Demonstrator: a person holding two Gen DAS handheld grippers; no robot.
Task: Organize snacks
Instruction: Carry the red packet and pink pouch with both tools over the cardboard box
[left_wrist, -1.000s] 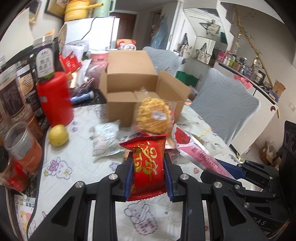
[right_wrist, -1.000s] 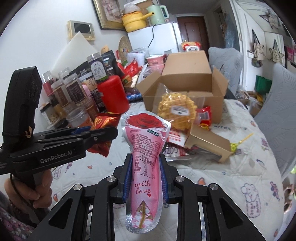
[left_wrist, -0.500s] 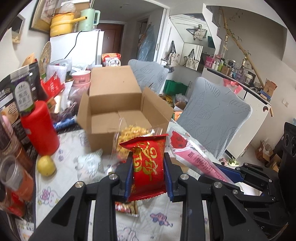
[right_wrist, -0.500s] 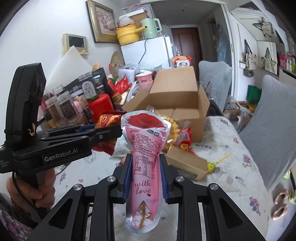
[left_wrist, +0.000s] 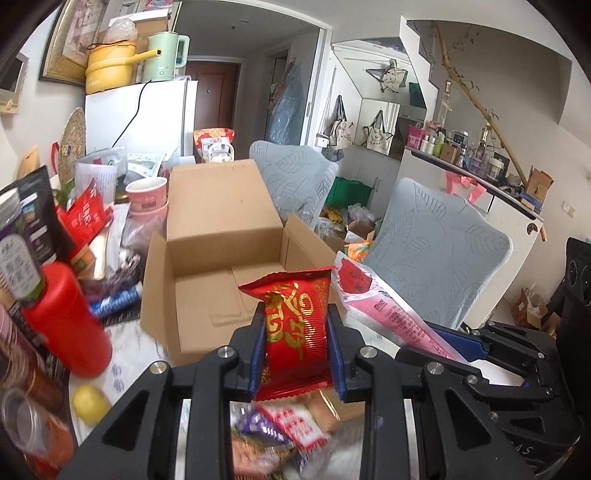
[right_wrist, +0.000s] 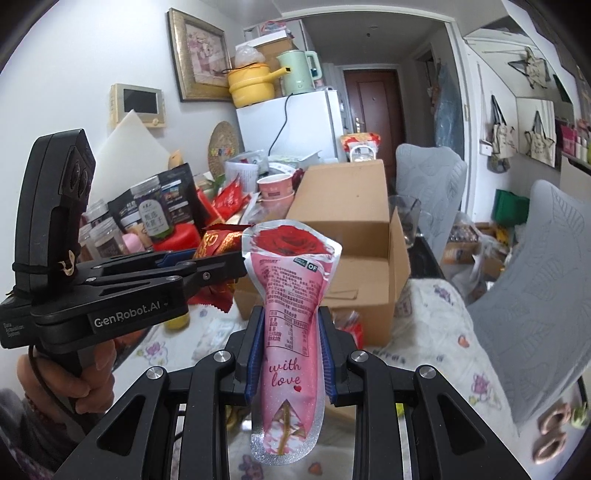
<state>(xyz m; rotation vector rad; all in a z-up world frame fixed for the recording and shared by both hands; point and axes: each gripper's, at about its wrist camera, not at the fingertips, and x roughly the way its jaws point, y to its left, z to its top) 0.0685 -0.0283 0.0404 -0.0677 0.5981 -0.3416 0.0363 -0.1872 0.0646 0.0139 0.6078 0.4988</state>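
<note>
A red snack packet (left_wrist: 295, 332) was pinched upright between the blue pads of the left gripper (left_wrist: 295, 354), while a pink pouch (right_wrist: 291, 317) printed with a rose was clamped the same way in the right gripper (right_wrist: 291, 354), the two grippers being held side by side above the patterned tablecloth (right_wrist: 436, 354). Just beyond both packets an open cardboard box (left_wrist: 221, 258) was seen, its inside bare, with loose snacks (left_wrist: 280, 435) lying blurred on the cloth below the left gripper. Further off, a red canister (left_wrist: 66, 325) and jars were crowded at the left, and a white fridge (left_wrist: 147, 118) stood at the back.

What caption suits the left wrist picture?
Left gripper clamps a red gold-printed snack packet before an open brown cardboard box.
</note>
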